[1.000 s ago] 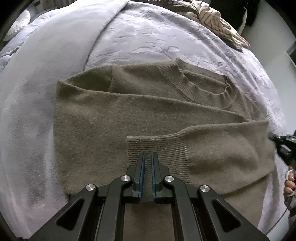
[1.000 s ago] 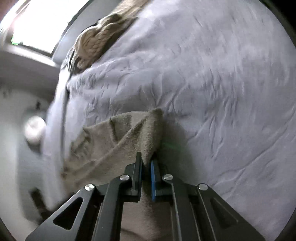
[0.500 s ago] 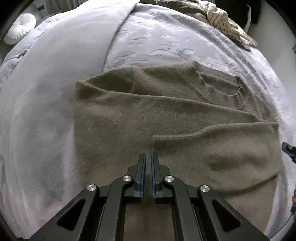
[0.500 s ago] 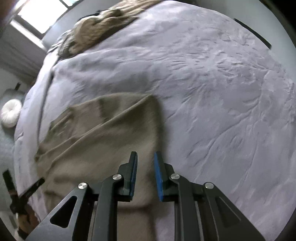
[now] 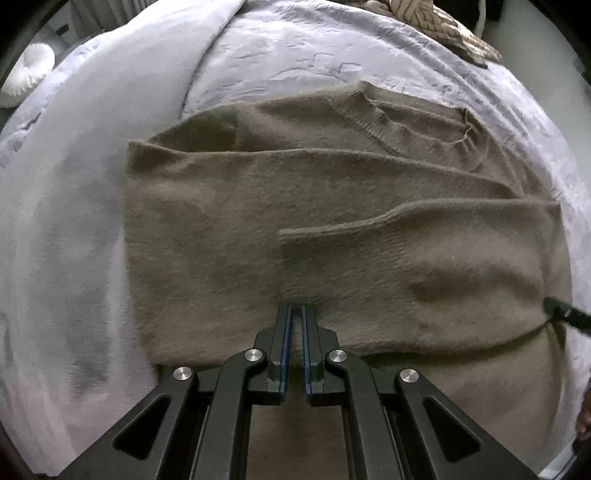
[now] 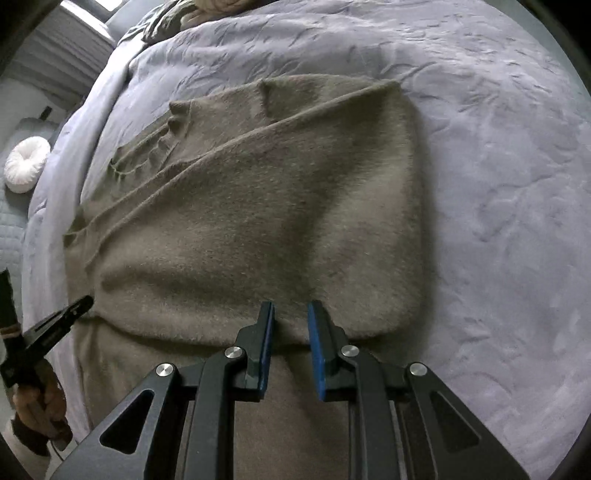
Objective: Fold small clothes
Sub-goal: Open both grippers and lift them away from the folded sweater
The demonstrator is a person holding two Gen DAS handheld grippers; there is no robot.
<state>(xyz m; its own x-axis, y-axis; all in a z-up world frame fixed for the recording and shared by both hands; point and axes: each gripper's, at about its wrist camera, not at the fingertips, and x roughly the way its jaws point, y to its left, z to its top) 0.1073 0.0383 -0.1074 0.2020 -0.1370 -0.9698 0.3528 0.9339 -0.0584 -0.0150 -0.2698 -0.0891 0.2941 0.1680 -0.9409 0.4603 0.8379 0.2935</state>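
Observation:
A brown fuzzy sweater (image 5: pixel 295 221) lies flat on the lilac bedspread, sleeves folded across its body and ribbed neckline at the far right. It also shows in the right wrist view (image 6: pixel 258 206). My left gripper (image 5: pixel 294 308) hovers over the sweater's near part with its jaws almost closed and nothing between them. My right gripper (image 6: pixel 290 306) is open and empty above the sweater's near fold. The left gripper's tip (image 6: pixel 74 308) shows at the left edge of the right wrist view, and the right gripper's tip (image 5: pixel 565 314) at the right edge of the left wrist view.
The lilac bedspread (image 6: pixel 498 184) spreads around the sweater. A beige knitted garment (image 5: pixel 436 18) lies at the far edge of the bed. A white round cushion (image 6: pixel 26 170) sits beyond the bed on the left. The bed's edge runs along the left.
My right gripper let go of the sweater's folded edge, opened and pulled back. The sleeve now lies flat across the sweater. My left gripper drew back slightly and stayed nearly closed.

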